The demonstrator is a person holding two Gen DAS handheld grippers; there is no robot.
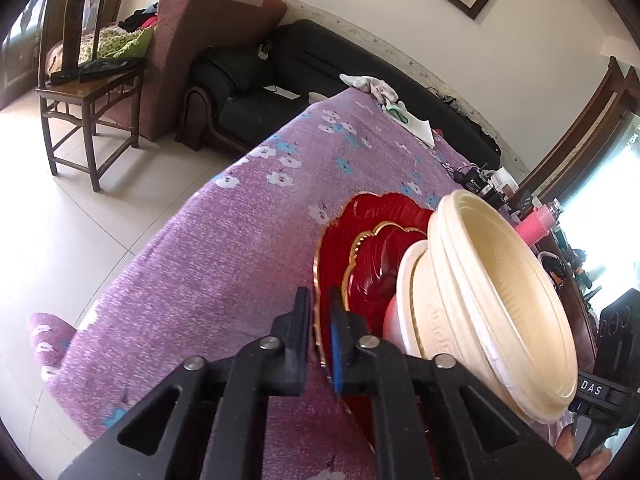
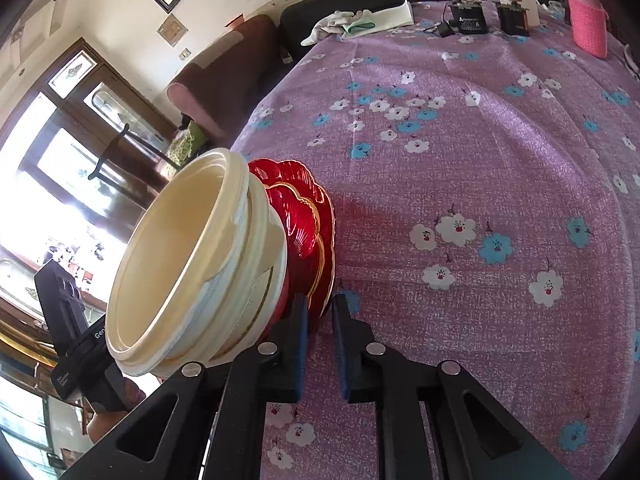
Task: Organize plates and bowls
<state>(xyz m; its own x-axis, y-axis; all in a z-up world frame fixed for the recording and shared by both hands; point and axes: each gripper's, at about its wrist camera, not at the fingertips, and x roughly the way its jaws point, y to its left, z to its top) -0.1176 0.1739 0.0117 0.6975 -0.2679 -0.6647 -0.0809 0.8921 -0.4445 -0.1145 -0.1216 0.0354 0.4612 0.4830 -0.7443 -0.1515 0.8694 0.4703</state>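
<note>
So the stack is sitting on the table (image 2: 500,168) near its front edge: bowls (image 2: 188,264) nesting on a small plate (image 2: 298,216), which is lying on a bigger plate (image 2: 326,232). The left gripper (image 1: 320,320) is pinching the big plate's rim on one side, the right gripper (image 2: 320,320) on the opposite side. Gloves (image 2: 340,20) and chargers (image 2: 468,20) are lying along the far edge, with a basket (image 2: 588,28) sitting at the far right corner.

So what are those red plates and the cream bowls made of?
Red plates: probably glass or clear plastic, glossy, ribbed, with gilt scalloped rims and a red glow cast on the cloth. Cream bowls: likely matte plastic or pulp, with thin moulded rims.
</note>
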